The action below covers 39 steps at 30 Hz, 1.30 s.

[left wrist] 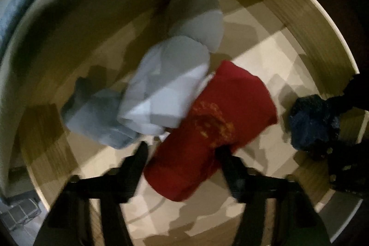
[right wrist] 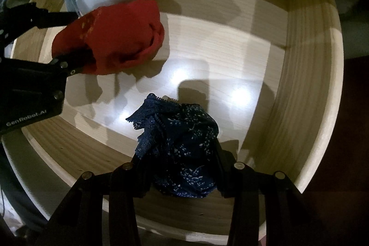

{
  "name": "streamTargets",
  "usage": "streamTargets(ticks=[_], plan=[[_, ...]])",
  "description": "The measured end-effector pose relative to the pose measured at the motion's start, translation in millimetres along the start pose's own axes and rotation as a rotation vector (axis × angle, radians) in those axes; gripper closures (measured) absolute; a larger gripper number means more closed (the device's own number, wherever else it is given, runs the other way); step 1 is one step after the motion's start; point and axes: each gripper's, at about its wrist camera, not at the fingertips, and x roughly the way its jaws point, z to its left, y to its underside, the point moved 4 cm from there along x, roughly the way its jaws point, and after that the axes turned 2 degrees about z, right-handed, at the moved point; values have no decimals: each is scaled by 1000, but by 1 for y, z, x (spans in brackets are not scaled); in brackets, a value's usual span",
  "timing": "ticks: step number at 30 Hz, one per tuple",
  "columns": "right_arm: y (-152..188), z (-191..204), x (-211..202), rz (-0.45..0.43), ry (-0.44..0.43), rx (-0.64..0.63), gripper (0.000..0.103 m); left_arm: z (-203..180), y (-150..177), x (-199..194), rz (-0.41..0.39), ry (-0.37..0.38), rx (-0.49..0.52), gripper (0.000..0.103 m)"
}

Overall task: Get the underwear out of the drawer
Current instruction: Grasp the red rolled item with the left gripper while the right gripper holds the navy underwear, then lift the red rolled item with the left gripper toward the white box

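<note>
Red rolled cotton underwear point(left wrist: 207, 130) is clamped crosswise between left hand-held gripper point(left wrist: 182, 149) fingers; navy lace-trimmed floral underwear point(right wrist: 182, 151) is grasped by right hand-held gripper point(right wrist: 177, 167).

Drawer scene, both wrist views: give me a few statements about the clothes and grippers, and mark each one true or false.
1. The right gripper is shut on the navy floral underwear. True.
2. The left gripper straddles the red garment. True.
3. The red garment lies outside the drawer. False: it lies on the drawer's wooden floor.
4. The drawer holds only dark clothing. False: pale grey and white folded pieces lie beside the red garment.
5. The navy floral underwear has a lace edge. True.
</note>
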Motion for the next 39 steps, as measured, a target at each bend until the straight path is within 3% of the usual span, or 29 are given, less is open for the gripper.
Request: streamTargets(ticks=[3,6,15,19,29,39], plan=[[1,-1,-6,-2,-2,2,63,-1,4,1,20,-9,-19,71],[5,-4,-3,-4,-2,4,63,1,6,-1,35,17,-61,74],[4,-2,3,-3,3,5,63,11,35,-21,34,77,-154,76],[4,-3,2,-1,14,5,64,23,43,-34,14,65,-203,77],[1,6,0,4,51,-4,64,18,73,-105,-134,36,-291,77],[1,21,-4,9,100,-19,64,18,76,-178,-368,53,-316,77]])
